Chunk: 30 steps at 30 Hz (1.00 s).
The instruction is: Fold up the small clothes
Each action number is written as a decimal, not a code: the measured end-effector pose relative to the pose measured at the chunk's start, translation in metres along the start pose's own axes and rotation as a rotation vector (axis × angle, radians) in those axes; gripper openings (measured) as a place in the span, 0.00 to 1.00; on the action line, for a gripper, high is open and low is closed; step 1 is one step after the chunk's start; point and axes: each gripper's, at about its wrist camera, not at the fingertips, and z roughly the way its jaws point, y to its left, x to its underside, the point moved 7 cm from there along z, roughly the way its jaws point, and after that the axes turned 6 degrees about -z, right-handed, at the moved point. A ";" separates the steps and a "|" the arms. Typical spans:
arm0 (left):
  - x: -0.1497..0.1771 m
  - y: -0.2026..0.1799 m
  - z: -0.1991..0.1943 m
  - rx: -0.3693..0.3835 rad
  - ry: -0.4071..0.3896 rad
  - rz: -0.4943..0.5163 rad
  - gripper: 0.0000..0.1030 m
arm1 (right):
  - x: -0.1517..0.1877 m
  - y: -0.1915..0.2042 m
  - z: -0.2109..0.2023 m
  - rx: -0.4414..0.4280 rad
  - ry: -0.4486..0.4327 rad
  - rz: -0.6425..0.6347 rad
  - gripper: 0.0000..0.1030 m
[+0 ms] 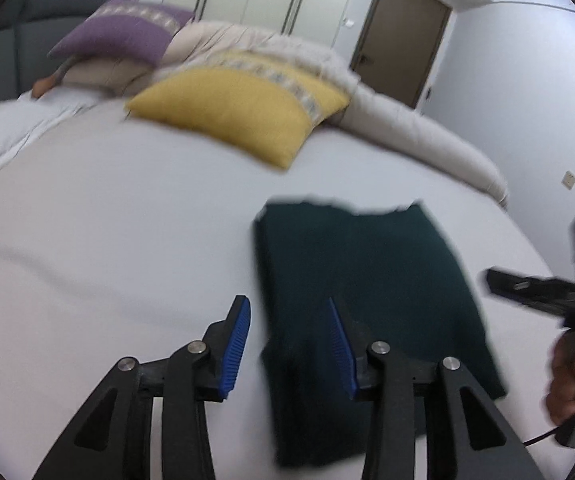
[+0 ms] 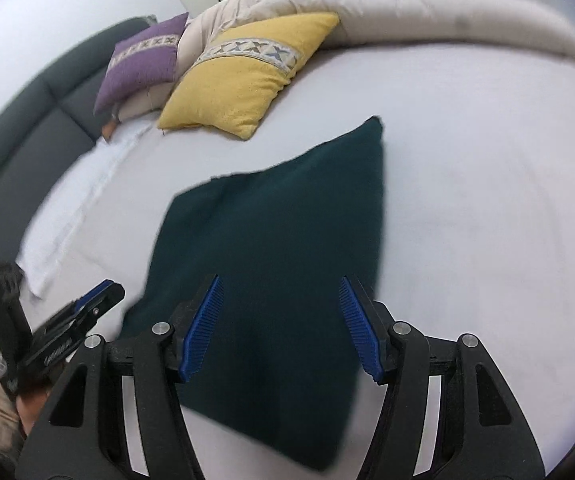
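With both tools open and empty, left tool [image 1: 289,344] and right tool [image 2: 279,328] above the folded green garment [image 1: 367,280] lying lower centre on the bed [image 1: 107,220]: grip matching edges, lift evenly, fold flat.

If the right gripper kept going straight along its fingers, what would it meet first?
Most likely the folded dark green garment, which lies on the white bed sheet directly ahead of the right gripper. Its jaws stand open with nothing between them. How far off the cloth lies is unclear.

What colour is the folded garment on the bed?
Dark green garment, plain, clearest in the right wrist view.
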 end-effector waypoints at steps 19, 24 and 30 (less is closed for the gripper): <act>0.011 -0.002 0.091 0.107 0.117 -0.039 0.39 | -0.108 -0.109 0.170 -0.086 0.016 0.397 0.18; 0.015 -0.002 0.091 0.097 0.115 -0.030 0.39 | -0.102 -0.096 0.128 -0.104 -0.055 0.413 0.38; 0.016 -0.005 0.091 0.072 0.113 -0.005 0.39 | -0.053 0.006 0.137 -0.354 0.070 0.200 0.50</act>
